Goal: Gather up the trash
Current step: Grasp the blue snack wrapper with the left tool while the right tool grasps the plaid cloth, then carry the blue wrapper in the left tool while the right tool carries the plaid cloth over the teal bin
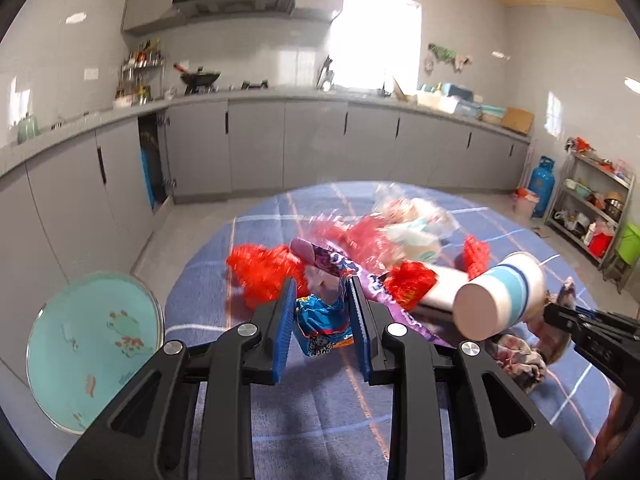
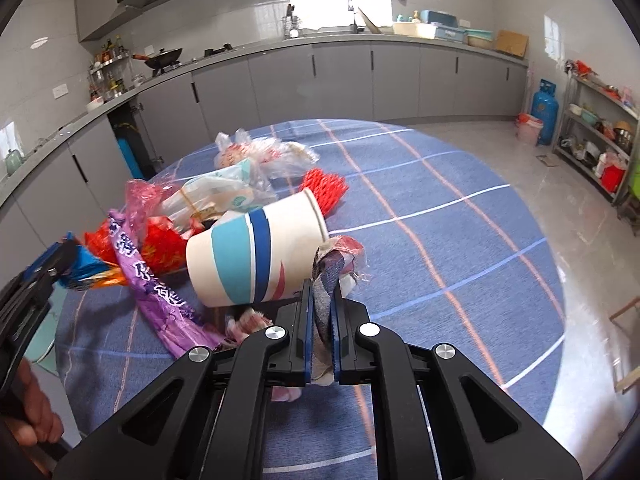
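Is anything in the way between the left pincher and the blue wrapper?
No. The left gripper already has its pads on the blue snack wrapper, with nothing between. The paper cup and purple wrapper lie to its right, clear of that grip.

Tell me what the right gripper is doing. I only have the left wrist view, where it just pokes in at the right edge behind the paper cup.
Observer: The right gripper is shut on a frayed cloth scrap, pinched between its blue pads.
Operator: Which way does the cup's mouth face?
Observer: The paper cup lies on its side with its open mouth pointing away, toward a red mesh piece.
Operator: Any sign of the person?
Observer: A hand shows at the lower left edge, behind the left gripper, which grips a blue wrapper.
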Tool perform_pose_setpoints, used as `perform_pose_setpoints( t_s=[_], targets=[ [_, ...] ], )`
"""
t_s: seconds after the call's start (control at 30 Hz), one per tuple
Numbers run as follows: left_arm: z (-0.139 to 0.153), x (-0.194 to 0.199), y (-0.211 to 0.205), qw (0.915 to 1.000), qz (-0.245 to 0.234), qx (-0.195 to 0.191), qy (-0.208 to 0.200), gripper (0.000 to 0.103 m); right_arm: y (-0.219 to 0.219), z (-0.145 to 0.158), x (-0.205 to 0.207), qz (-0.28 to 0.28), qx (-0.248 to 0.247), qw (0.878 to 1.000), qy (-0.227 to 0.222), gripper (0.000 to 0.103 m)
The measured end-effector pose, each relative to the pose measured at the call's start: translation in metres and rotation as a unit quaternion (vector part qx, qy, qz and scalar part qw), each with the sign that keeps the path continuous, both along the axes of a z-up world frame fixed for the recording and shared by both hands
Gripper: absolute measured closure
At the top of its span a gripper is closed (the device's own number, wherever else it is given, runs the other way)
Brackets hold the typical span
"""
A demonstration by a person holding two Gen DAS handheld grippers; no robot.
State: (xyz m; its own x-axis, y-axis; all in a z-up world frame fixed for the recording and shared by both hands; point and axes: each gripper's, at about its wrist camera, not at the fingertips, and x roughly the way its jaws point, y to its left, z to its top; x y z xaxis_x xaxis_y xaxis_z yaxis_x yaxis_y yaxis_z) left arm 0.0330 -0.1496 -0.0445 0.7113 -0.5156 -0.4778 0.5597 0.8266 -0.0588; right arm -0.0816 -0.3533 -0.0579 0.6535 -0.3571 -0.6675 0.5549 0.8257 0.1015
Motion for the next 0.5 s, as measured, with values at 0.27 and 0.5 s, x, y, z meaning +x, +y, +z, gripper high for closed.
perform_pose_setpoints(
  t_s=[0.27, 0.5],
  targets=[
    [0.002, 0.007, 0.002, 0.9995, -0.026, -0.017, 0.01, 0.076, -0.001, 0.005, 0.01, -0.015, -0.01, 1.0, 0.012, 0.095],
    [0.011, 0.014, 0.022, 0.9979, -0.022, -0.056, 0.024, 0.076, 0.002, 0.016, 0.007, -0.011, -0.018, 1.0, -0.006, 0.095]
  ],
)
